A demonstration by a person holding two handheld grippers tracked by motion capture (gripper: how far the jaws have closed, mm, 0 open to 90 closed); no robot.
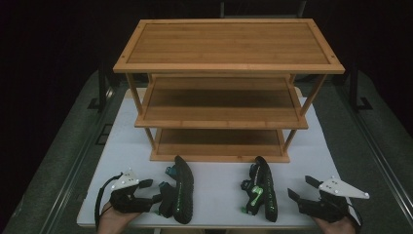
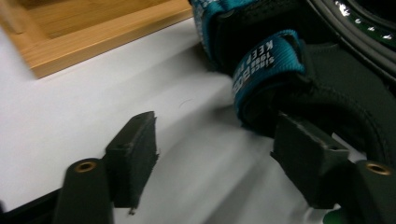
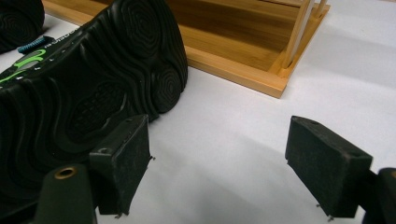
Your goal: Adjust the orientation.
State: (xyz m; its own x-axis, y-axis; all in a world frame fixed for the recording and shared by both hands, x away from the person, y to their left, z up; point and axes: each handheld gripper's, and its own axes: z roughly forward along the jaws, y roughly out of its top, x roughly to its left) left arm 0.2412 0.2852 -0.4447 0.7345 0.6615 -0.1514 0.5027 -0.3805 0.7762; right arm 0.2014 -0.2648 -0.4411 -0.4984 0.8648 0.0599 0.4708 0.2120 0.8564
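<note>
in the high view, the left tongs (image 1: pixel 157 197) are reaching sideways at the left shoe (image 1: pixel 179 195), which is lying on its side near the tabletop's (image 1: pixel 219 178) front edge, just ahead of the rack (image 1: pixel 221 122). the right shoe (image 1: pixel 260 194) is lying likewise toward the front right, with the right tongs (image 1: pixel 304 191) spread beside it, holding nothing. the white tabletop is standing in a dark room, grey floor showing at both sides.

in the left gripper view, the left tongs (image 2: pixel 212 154) are spread partway around the shoe's (image 2: pixel 327 93) strapped edge, not yet pinching; one pad is touching or nearly touching the fabric, the other standing over bare tabletop. a good grip probably means pushing further in so both pads are closing on the collar, not the teal strap (image 2: pixel 268 60).

in the right gripper view, the right tongs (image 3: pixel 224 163) are gaping, the right shoe's sole (image 3: pixel 84 88) just beside one pad.
</note>
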